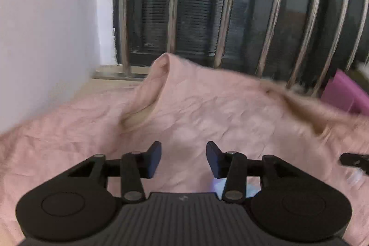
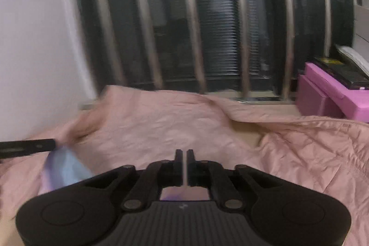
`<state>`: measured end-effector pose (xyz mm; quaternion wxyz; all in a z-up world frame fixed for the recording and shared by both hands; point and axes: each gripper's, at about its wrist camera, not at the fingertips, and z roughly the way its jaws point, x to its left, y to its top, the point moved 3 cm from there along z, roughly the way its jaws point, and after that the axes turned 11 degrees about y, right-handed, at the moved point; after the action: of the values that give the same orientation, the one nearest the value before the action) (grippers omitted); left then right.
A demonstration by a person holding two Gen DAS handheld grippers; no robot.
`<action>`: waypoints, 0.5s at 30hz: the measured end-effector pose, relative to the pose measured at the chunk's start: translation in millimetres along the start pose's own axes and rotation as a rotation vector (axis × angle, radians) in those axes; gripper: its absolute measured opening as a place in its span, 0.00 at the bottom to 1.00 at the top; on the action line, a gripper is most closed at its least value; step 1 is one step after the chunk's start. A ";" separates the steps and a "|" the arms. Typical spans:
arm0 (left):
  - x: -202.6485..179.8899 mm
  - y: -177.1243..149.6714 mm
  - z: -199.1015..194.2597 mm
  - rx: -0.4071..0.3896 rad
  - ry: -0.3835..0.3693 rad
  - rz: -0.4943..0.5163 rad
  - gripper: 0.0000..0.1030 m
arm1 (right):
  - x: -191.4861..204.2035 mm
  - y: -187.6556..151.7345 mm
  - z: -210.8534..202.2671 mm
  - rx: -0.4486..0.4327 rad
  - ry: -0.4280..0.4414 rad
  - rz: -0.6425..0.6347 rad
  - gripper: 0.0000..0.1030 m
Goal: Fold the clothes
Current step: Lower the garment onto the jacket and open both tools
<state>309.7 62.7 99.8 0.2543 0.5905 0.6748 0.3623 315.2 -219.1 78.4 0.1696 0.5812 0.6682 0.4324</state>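
A crumpled pink garment [image 1: 207, 112] lies spread over the surface, one fold raised near the window. My left gripper [image 1: 183, 158] hovers over it, open, with nothing between its fingers. In the right wrist view the same pink garment [image 2: 161, 121] fills the lower half. My right gripper [image 2: 184, 160] is over it with its fingers drawn together to a thin slit; I see nothing caught between them. A pale blue piece of cloth [image 2: 64, 167] lies on the garment at the left, beside a finger of the left gripper [image 2: 27, 146].
A dark window behind metal bars [image 2: 196, 38] runs along the back. A white wall [image 1: 46, 27] stands at the left. A pink box [image 2: 334, 93] with a black item [image 2: 341, 73] on top sits at the back right.
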 end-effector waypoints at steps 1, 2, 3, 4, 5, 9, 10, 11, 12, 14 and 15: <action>3.1 -12.3 -8.5 -0.014 -0.031 0.028 0.52 | -3.5 -0.5 6.2 0.054 -0.008 0.024 0.11; 7.7 -31.6 -21.7 -0.031 -0.089 0.059 0.58 | 0.2 -9.4 0.6 0.069 0.030 0.023 0.15; 11.8 -52.2 -33.4 -0.042 -0.141 0.082 0.69 | 9.8 -25.3 -11.8 0.067 0.099 -0.017 0.32; 15.5 -73.3 -44.4 -0.043 -0.175 0.105 0.72 | 19.5 -45.7 -23.1 0.080 0.150 -0.060 0.45; 18.0 -90.8 -53.0 -0.041 -0.196 0.122 0.72 | 29.2 -66.7 -34.2 0.095 0.198 -0.102 0.65; 27.0 -159.5 -76.9 0.047 -0.236 0.111 0.71 | 61.3 -145.6 -65.1 0.181 0.304 -0.214 0.66; 30.2 -170.5 -80.6 0.065 -0.239 0.095 0.71 | 66.6 -159.9 -68.3 0.189 0.308 -0.227 0.66; 36.0 -178.3 -85.1 0.069 -0.247 0.067 0.71 | 69.0 -164.9 -66.5 0.198 0.291 -0.239 0.62; 41.5 -188.1 -89.4 0.080 -0.258 0.046 0.71 | 71.1 -168.7 -64.2 0.206 0.272 -0.251 0.36; 50.0 -201.1 -102.7 0.071 -0.283 0.022 0.71 | 75.2 -176.4 -59.5 0.223 0.234 -0.274 0.04; 52.2 -205.7 -107.5 0.069 -0.283 0.030 0.71 | 77.6 -173.9 -61.7 0.216 0.235 -0.286 0.03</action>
<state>91.8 85.4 7.3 0.3212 0.6541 0.6353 0.2556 139.9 -162.3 0.1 0.0868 0.4407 0.8015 0.3947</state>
